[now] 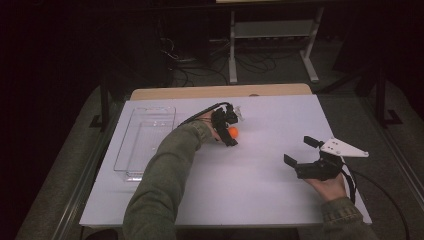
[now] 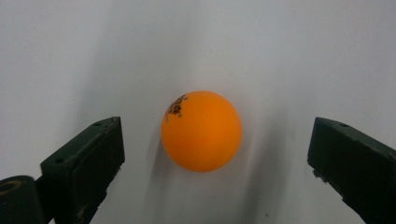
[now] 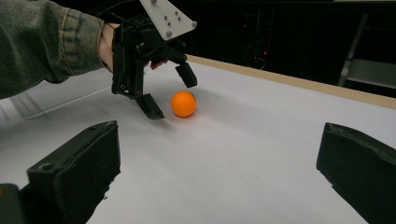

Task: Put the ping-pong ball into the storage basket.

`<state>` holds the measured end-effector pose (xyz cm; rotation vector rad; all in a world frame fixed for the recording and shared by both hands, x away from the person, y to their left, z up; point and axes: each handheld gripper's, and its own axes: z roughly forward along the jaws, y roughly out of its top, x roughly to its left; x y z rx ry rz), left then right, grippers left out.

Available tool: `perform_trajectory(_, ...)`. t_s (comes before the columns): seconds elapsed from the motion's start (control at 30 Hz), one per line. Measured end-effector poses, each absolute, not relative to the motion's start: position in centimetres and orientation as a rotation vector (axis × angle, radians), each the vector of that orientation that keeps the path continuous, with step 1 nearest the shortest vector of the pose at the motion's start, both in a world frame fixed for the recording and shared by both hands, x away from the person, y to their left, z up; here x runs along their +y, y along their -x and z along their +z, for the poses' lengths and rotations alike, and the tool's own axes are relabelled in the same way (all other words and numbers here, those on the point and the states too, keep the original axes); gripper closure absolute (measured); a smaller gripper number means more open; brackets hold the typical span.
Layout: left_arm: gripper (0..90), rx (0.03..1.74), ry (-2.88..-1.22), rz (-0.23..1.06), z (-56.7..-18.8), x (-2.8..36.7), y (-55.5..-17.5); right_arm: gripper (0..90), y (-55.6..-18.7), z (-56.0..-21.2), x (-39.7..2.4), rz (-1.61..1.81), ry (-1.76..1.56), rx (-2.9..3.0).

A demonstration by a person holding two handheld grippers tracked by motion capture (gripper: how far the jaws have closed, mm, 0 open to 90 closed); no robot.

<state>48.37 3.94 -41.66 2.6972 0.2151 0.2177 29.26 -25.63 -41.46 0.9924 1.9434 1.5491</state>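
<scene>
An orange ping-pong ball (image 1: pixel 233 132) rests on the white table (image 1: pixel 260 195), a little left of centre. My left gripper (image 1: pixel 229 131) points down over it, jaws open on either side of the ball without touching. In the left gripper view the ball (image 2: pixel 201 131) sits between the two black jaws of the gripper (image 2: pixel 215 140) with clear gaps on both sides. My right gripper (image 1: pixel 301 151) rests open and holds nothing near the table's right side. In its view the jaws of the right gripper (image 3: pixel 219 149) frame the ball (image 3: pixel 183 103) and the left gripper (image 3: pixel 173 97) farther off.
A clear plastic tray (image 1: pixel 145 145) lies on the table's left part, left of my left forearm. A wooden edge (image 1: pixel 220 92) runs along the table's far side. Behind it are a metal stand (image 1: pixel 270 30) and cables on the dark floor.
</scene>
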Motion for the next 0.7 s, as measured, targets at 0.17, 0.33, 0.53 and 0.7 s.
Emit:
perform_trajectory(0.17,7.1,0.214,-2.686,0.219,-41.83,4.01,-48.7,0.0,-29.23,-41.45,-25.63,1.547,-0.99,1.944)
perform_trajectory(0.33,14.1,0.222,-2.678,0.219,-41.7,4.26,-48.96,0.0,-29.25,-41.44,-25.66,1.549,-0.99,1.942)
perform_trajectory(0.53,19.9,0.23,-2.67,0.199,-41.49,4.53,-49.15,0.0,-29.24,-41.44,-25.58,1.544,-0.988,1.946)
perform_trajectory(0.7,27.8,0.229,-2.669,0.209,-41.51,4.43,-49.14,0.0,-29.18,-41.39,-25.61,1.546,-0.99,1.943)
